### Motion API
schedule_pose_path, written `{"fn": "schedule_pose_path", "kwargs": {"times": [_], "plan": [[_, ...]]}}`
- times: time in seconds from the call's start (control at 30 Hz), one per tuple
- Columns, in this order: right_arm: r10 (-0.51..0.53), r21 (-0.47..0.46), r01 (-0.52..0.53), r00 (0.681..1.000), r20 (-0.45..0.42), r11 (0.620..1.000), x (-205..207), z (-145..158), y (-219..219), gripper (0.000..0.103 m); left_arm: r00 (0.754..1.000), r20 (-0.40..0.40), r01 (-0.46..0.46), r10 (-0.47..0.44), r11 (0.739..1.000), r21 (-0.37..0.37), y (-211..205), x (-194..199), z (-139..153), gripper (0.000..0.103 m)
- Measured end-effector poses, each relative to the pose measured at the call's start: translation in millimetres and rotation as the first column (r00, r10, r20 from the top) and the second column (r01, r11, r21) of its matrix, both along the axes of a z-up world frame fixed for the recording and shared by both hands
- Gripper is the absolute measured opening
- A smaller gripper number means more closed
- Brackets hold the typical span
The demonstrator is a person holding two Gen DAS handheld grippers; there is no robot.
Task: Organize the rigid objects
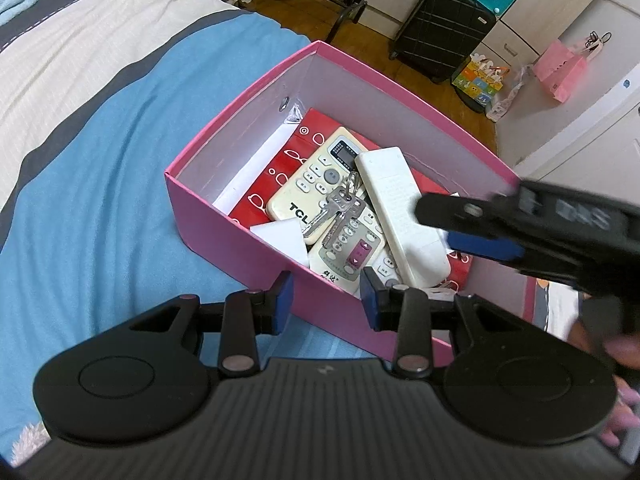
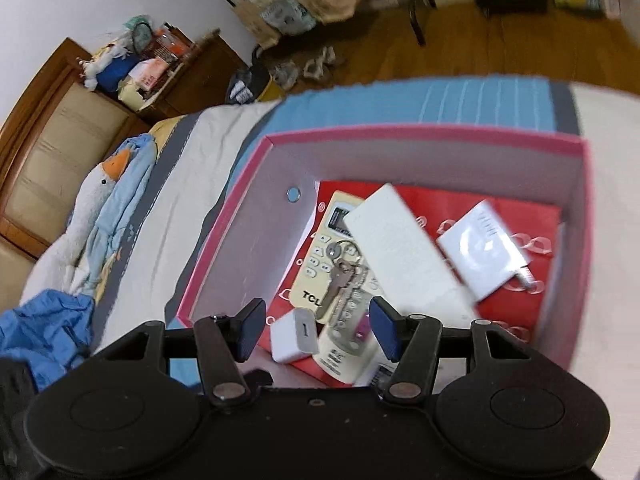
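Observation:
A pink box stands on the bed. Inside, on a red sheet, lie a cream TCL remote, a long white remote, a bunch of keys, a remote with purple buttons, a white charger cube and a small white pack. My left gripper is shut on the box's near corner, one pad outside and one inside. My right gripper hangs open over the box with nothing gripped.
The bedding is blue, grey and cream. A plush duck and a blue cloth lie at the left. Beyond the bed are a wooden floor, a black suitcase and a pink bag.

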State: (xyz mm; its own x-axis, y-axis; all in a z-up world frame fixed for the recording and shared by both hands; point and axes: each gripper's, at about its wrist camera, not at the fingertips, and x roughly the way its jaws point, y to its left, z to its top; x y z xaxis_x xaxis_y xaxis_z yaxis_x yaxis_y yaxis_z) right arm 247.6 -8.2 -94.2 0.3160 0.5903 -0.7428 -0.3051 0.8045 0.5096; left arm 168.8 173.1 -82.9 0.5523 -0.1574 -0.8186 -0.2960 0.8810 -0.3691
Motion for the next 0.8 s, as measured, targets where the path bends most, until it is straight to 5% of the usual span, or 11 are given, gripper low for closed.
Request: {"fn": "schedule_pose_path", "kwargs": {"times": [0.43, 0.8], "plan": [[-0.019, -0.069, 0.037, 0.968, 0.249, 0.997, -73.0, 42.5, -52.4, 0.063, 1.0, 0.007, 0.004, -0.004, 0.999, 0.045, -6.0, -2.8, 3.8, 0.035], [-0.094, -0.088, 0.143, 0.905, 0.415, 0.986, -130.7, 71.8, -95.8, 0.063, 0.998, 0.033, 0.055, -0.058, 0.995, 0.085, -22.4, -25.4, 27.4, 0.034]]}}
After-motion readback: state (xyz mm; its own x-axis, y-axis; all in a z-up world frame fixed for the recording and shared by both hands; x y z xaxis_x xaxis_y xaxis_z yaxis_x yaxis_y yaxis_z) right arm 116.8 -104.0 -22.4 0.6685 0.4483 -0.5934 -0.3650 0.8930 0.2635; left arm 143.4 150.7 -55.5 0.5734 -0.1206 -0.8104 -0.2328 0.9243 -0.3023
